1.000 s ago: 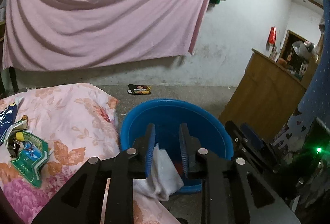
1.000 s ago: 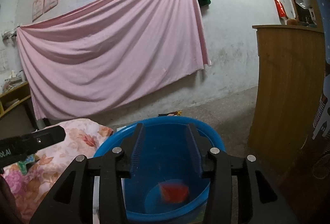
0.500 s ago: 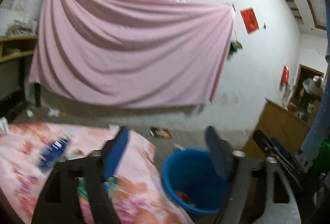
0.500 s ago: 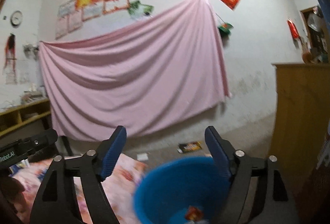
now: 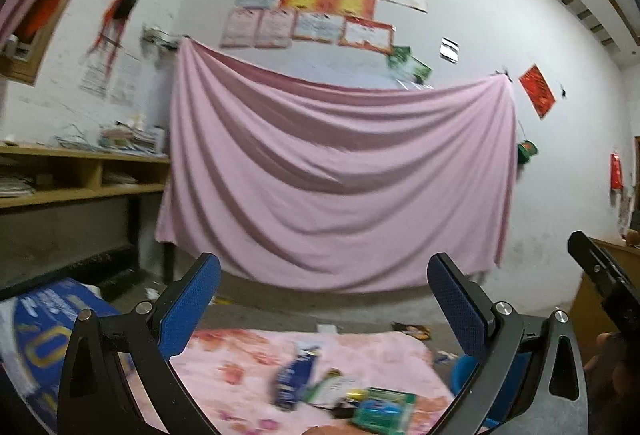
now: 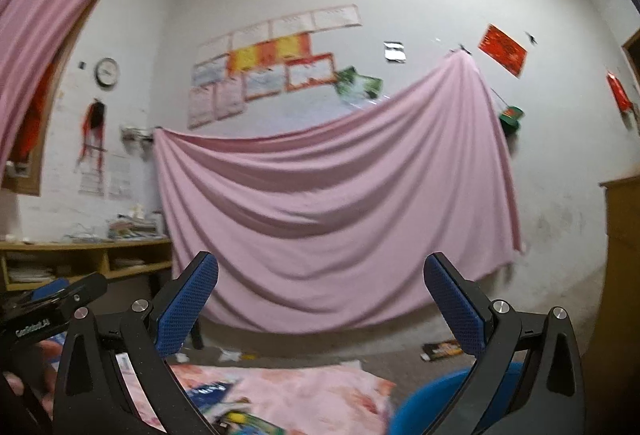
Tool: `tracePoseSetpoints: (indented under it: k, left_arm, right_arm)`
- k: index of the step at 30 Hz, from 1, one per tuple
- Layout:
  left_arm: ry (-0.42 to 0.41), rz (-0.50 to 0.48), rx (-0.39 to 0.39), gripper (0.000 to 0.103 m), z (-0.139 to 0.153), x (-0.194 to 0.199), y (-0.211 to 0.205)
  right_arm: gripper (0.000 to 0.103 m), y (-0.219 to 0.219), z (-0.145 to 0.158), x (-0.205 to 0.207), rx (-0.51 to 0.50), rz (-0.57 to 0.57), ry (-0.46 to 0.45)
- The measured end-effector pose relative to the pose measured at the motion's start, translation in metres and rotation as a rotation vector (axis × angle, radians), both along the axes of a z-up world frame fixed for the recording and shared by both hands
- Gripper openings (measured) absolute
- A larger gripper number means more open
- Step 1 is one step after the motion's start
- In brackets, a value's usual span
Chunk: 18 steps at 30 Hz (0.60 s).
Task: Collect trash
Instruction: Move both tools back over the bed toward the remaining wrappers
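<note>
My left gripper (image 5: 324,299) is wide open and empty, raised above a floral pink blanket (image 5: 256,359). On the blanket lie a dark blue wrapper (image 5: 294,379) and a green packet (image 5: 384,411) with other wrappers beside it. A blue basin (image 5: 464,375) shows at the lower right behind the right finger. My right gripper (image 6: 320,299) is wide open and empty too. In its view the blue basin (image 6: 436,403) sits at the bottom right and the blanket (image 6: 312,391) with wrappers (image 6: 248,423) at the bottom left.
A pink sheet (image 5: 340,179) hangs on the far wall. A wooden shelf (image 5: 80,175) stands left, a wooden cabinet (image 6: 620,275) right. A blue carton (image 5: 44,331) lies at the lower left. A flat packet (image 6: 440,349) and paper scraps (image 6: 230,355) lie on the floor.
Both grippers tilted up and back from over the basin and opened wide. The white tissue that the left gripper held a second ago is gone from it.
</note>
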<state>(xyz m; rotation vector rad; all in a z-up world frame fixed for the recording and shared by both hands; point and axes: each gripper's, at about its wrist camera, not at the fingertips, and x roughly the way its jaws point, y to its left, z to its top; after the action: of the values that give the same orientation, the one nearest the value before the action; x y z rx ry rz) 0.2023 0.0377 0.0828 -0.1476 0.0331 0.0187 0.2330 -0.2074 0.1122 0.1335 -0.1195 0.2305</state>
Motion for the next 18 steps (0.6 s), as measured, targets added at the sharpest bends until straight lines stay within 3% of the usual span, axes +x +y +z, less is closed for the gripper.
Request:
tracePoseSetpoints:
  k: [9,14,18]
  left_arm:
    - [-0.045,0.057,0.030,0.101,-0.012,-0.023,0.030]
    - [0.001,0.060,0.030,0.101,-0.022,-0.011,0.031]
    - [0.064,0.049,0.009,0.101,-0.035,0.004,0.036]
  right_arm:
    - [0.103,0.037,-0.005,-0.005,-0.038,0.068,-0.040]
    - [0.103,0.045,-0.019,0.005,-0.064,0.074,0.015]
    - [0.103,0.047,-0.036,0.024,-0.081,0.082,0.114]
